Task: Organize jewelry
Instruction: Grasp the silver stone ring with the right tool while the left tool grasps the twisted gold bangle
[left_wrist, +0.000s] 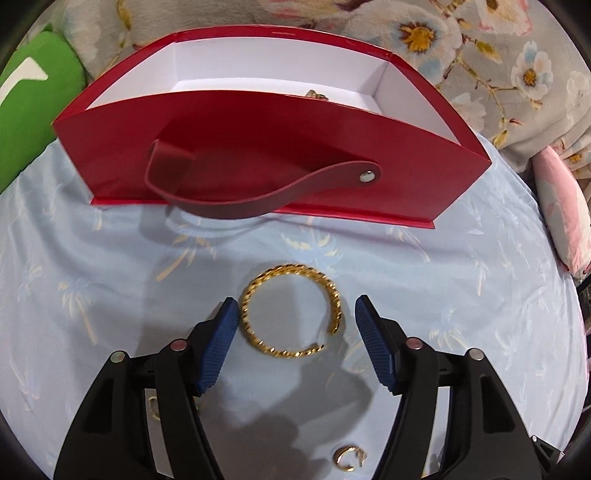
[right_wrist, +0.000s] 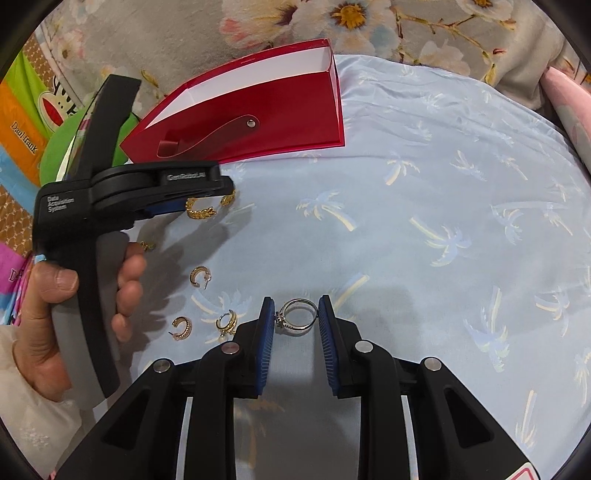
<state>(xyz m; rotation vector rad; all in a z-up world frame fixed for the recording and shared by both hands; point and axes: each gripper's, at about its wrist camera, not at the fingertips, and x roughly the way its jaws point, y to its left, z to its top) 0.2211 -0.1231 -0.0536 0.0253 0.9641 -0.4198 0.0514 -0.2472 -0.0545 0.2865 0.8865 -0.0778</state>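
Starting at your left, the left gripper (left_wrist: 293, 319) hangs spread wide over the twisted gold bangle (left_wrist: 291, 310), which lies flat on the pale blue bedsheet (left_wrist: 110, 266) between the blue pads (left_wrist: 221, 343) but touching neither. If you close from here, the pads may meet the bangle's rim off-centre, and the gap in the cuff could let it flex, twist or pop out sideways. Just behind your left gripper lie small gold hoop earrings (right_wrist: 199, 277); dragging the tool low could scatter them into the sheet's folds. The red box (left_wrist: 258, 147) stands beyond the bangle with its strap (left_wrist: 258, 192) drooping over the front wall; a carried piece could snag on it. One item already sits inside, though too little of it shows to name.

Further right, your right gripper (right_wrist: 296, 314) is partly closed around the silver ring (right_wrist: 297, 317), pads just beside the band, not clearly clamping. Squeeze on that thin edge and the ring may flip or shoot away across the soft cloth.
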